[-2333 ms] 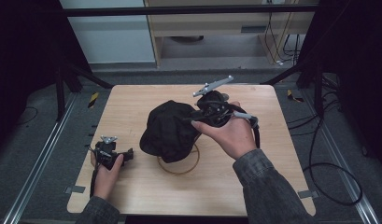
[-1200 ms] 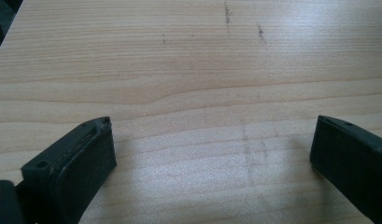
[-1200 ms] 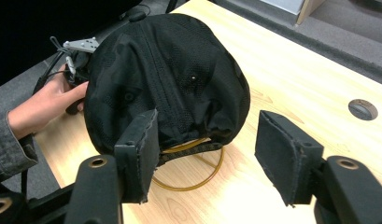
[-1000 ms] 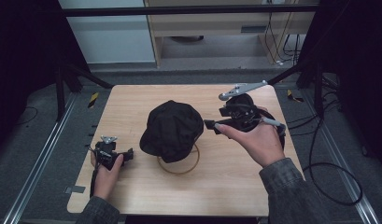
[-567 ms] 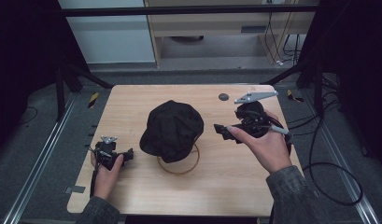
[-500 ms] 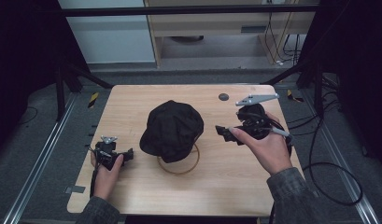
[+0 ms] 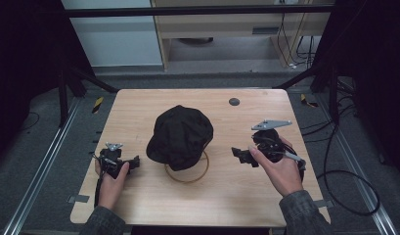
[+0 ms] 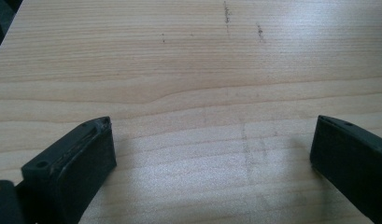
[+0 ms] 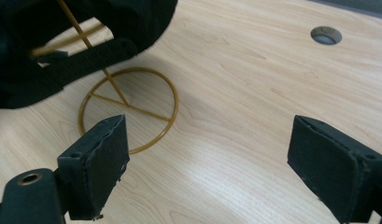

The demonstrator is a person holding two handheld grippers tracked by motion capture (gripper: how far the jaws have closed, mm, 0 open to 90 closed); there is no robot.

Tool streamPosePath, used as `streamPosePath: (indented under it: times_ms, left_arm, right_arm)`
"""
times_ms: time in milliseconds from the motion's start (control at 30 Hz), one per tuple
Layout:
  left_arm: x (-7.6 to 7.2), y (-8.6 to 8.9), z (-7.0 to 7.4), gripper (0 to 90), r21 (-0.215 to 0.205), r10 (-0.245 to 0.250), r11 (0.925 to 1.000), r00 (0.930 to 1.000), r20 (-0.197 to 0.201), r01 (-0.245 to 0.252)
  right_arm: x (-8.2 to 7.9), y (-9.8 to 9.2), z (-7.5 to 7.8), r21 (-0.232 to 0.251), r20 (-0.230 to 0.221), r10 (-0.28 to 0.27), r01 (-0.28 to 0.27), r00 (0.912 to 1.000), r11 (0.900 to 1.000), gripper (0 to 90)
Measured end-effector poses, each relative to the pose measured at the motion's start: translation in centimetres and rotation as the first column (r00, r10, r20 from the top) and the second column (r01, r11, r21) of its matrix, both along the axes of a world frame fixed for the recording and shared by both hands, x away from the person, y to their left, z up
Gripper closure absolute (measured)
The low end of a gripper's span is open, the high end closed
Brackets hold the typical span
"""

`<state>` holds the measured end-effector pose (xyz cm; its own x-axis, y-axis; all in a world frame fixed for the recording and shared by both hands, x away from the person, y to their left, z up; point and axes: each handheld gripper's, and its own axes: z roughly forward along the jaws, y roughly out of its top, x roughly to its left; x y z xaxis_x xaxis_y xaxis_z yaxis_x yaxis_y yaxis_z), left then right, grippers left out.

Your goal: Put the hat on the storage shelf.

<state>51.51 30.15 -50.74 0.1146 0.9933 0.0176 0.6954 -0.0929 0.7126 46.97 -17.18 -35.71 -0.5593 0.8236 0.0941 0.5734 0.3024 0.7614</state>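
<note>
- Right gripper (image 7: pixel 240 155) sits with its jaws spread wide and nothing between them, low over the pale wooden table (image 7: pixel 139 105), just right of the stand and pointing at it.
- Left gripper (image 7: pixel 130 162) is the same story: jaws wide apart, bare wood grain between them, resting near the table's left edge, apart from the cap.
- I've got a soft black fabric cap (image 7: pixel 180 136) perched on a thin gold wire stand with a ring base (image 9: pixel 166 125), about mid-table, clear of both grippers.
- From the right gripper view, the cap's black adjuster strap (image 9: pixel 88 58) hangs across the stand's slanted rod, above the ring.
- My read: the cap is light and floppy, so it'll crumple rather than resist, and it won't slip much on the pads.
- I'd take it by the strap or the lower rim; the crown would just bunch up.
- Risk, as I judge it: the wire stand looks light too, and a snagged pull could tip or drag it.
- Small grey round plug (image 7: pixel 233 102) sits far back, well apart.
</note>
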Motion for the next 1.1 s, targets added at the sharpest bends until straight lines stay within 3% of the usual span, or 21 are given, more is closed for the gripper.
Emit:
streamPosePath:
  times_ms: [733,1100]
  left_arm:
    - [0.0,0.0,0.0,0.0,0.000,0.001,1.0000,1.0000,0.000,-0.001]
    - [0.0,0.0,0.0,0.0,0.000,0.001,1.0000,1.0000,0.000,-0.001]
  right_arm:
    - [-1.1,-1.2,-3.4,-0.013,0.003,-0.007,0.007,1.0000,1.000,12.4]
    - [-1.8,-1.4,-6.4,-0.039,0.000,-0.018,0.018,0.9998,0.999,11.7]
